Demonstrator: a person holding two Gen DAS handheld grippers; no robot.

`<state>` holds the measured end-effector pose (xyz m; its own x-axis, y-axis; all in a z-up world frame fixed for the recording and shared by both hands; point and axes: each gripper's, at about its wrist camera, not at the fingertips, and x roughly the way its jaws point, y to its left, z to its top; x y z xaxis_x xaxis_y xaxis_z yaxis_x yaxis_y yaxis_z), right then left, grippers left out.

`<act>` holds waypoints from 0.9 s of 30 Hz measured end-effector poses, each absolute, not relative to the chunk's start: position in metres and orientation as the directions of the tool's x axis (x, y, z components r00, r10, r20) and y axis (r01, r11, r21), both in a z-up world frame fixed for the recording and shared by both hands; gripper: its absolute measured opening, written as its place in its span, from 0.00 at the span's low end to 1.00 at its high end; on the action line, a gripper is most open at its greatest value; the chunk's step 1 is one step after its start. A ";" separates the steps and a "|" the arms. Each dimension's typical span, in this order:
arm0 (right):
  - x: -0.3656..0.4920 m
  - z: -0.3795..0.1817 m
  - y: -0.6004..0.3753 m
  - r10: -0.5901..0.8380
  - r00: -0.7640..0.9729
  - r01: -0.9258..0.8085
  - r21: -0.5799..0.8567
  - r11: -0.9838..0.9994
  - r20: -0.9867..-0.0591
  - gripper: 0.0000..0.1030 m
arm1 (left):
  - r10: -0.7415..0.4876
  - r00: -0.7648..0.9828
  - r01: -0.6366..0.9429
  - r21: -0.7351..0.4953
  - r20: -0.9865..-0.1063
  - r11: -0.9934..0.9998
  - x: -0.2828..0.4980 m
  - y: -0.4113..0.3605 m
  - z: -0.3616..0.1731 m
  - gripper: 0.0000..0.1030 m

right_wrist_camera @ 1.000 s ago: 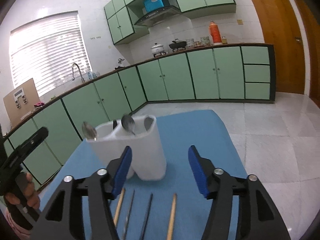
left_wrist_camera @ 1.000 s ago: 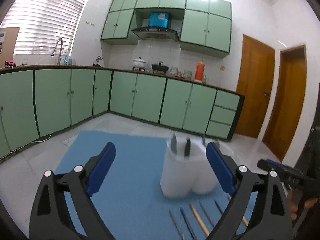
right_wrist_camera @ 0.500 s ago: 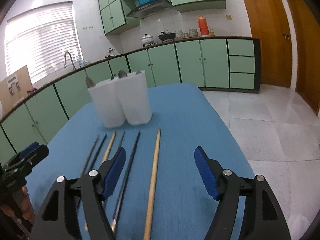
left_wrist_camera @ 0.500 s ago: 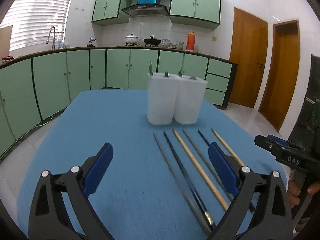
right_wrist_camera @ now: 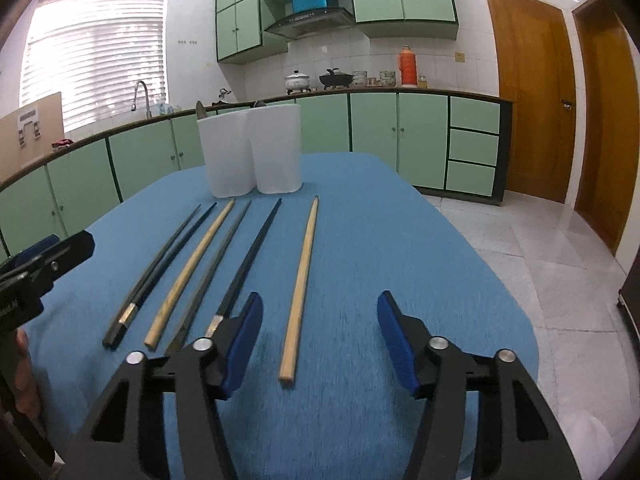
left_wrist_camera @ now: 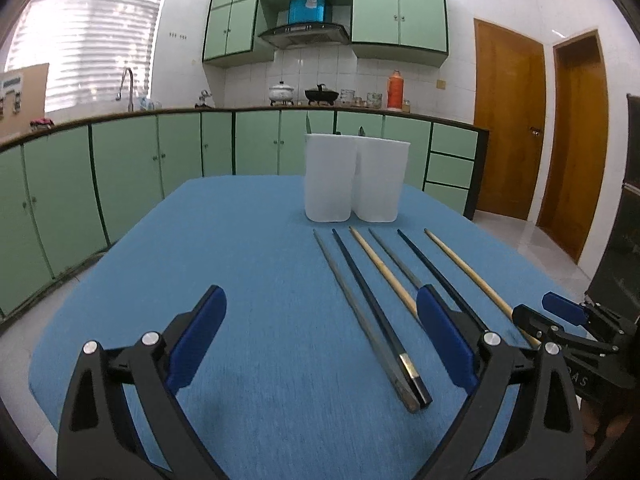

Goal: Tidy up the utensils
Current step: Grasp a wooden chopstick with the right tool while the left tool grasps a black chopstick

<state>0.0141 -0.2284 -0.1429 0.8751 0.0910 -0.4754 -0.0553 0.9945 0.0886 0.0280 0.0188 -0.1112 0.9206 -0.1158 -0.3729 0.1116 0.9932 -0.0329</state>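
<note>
Blue-covered table (left_wrist_camera: 240, 248): bearing a white two-compartment holder (left_wrist_camera: 354, 178) standing upright at its far end, and six chopsticks (right_wrist_camera: 224, 256) lying roughly side by side just in front of it.

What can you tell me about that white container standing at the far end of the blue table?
The white utensil holder looks like matte, slightly see-through plastic, formed as two rounded compartments joined side by side. It stands upright on the blue tablecloth, just beyond the tips of six chopsticks. A few utensil tops poke above its rim. Nothing grips it.
</note>
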 end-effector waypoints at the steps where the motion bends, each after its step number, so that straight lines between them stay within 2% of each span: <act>1: 0.013 -0.145 -0.229 0.091 0.876 -0.054 0.091 0.994 -0.474 0.49 | -0.110 0.924 0.110 -0.023 -0.366 0.994 0.025 0.017 -0.112 0.91; 14: 0.000 -0.154 -0.221 0.086 0.889 -0.070 0.052 0.996 -0.450 0.28 | -0.121 0.919 0.113 -0.044 -0.374 0.993 0.014 0.003 -0.121 0.91; 21: -0.005 -0.154 -0.213 0.088 0.894 -0.091 0.016 0.996 -0.440 0.10 | -0.121 0.912 0.112 -0.047 -0.393 0.993 0.007 -0.003 -0.127 0.90; 23: -0.005 -0.154 -0.214 0.090 0.893 -0.091 0.019 0.996 -0.441 0.09 | -0.118 0.908 0.110 -0.042 -0.401 0.993 0.005 -0.004 -0.129 0.86; 24: -0.005 -0.154 -0.215 0.090 0.893 -0.090 0.020 0.996 -0.441 0.09 | -0.118 0.905 0.111 -0.041 -0.409 0.993 0.005 -0.005 -0.130 0.80; 27: -0.007 -0.154 -0.216 0.090 0.893 -0.088 0.023 0.996 -0.441 0.09 | -0.119 0.895 0.109 -0.049 -0.431 0.993 0.004 -0.004 -0.132 0.78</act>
<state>-0.0069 -0.2163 -0.1537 0.8931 0.0896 -0.4409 -0.0885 0.9958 0.0231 0.0045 -0.0039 -0.1320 0.8946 -0.1193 -0.4306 0.1087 0.9929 -0.0493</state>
